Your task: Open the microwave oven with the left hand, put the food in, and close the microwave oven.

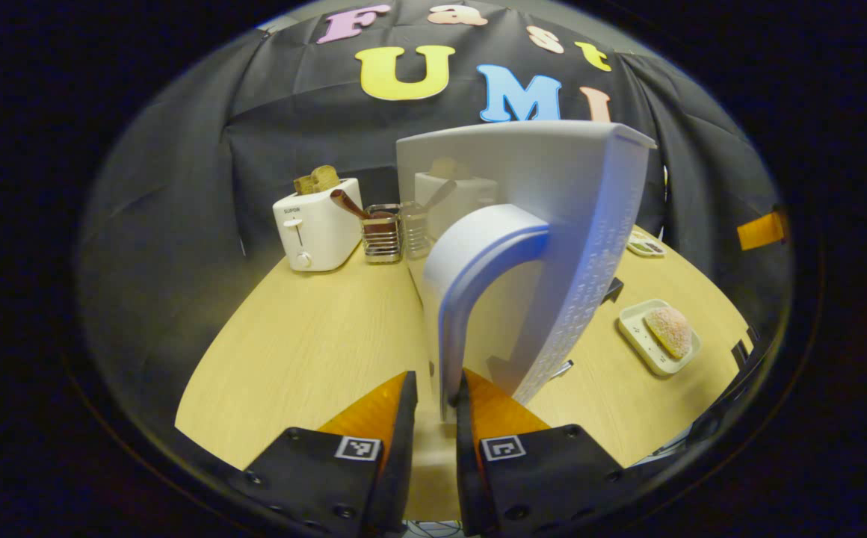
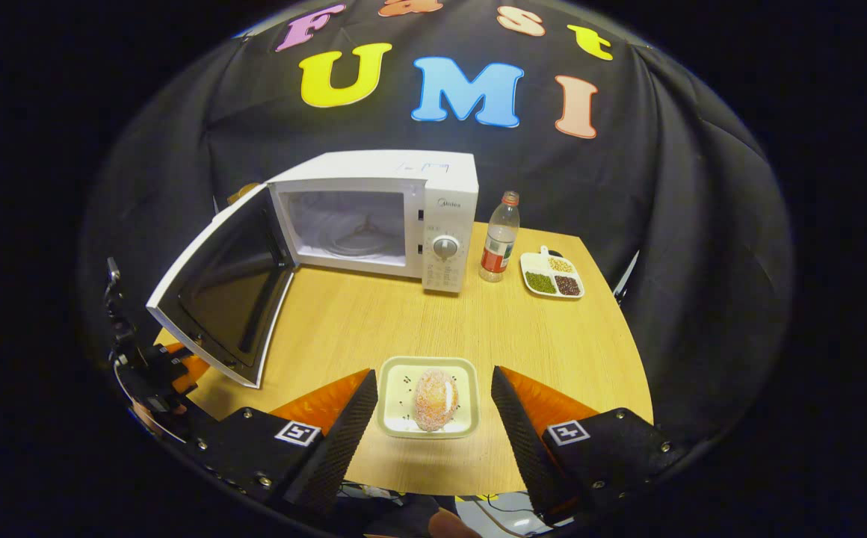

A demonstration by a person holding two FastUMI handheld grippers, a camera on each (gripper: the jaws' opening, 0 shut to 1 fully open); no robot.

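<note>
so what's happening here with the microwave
The left gripper is clamped on the door handle and the microwave stands wide open. The right gripper is open around the tray with the pastry, not yet gripping it. The food is not inside yet.

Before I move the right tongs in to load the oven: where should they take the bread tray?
Grip the tray by its two long side rims, coming straight forward and down from the table's near edge. The right tongs are open and already straddle it; the bun sits mid-tray, clear of the rims.
</note>
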